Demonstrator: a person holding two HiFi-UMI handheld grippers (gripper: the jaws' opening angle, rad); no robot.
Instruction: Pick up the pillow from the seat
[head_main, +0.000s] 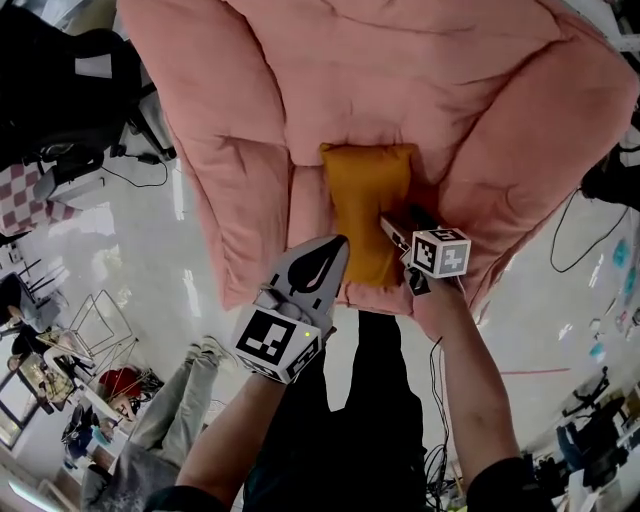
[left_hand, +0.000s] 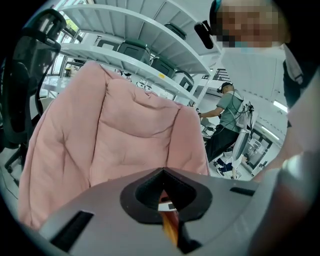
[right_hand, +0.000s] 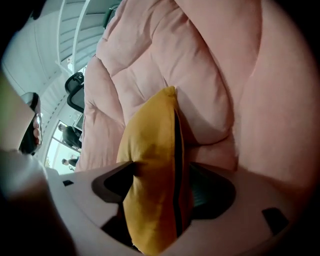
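Grasp made: right gripper (right_hand: 160, 192) is clamping mustard-yellow fabric pillow (head_main: 366, 215) between its jaws. Lifting off pink quilted seat (head_main: 250, 120) is apparently remaining; left gripper (head_main: 330, 252) is idling, jaws together, empty.

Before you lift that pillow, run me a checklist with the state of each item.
1. Right gripper clamped on the pillow: ok.
2. Pillow's edge sits deep between the jaws: ok.
3. Left gripper empty, jaws together: ok.
4. Nothing lying on top of the pillow: ok.
5. Pillow free of the chair folds behind it: cannot tell.
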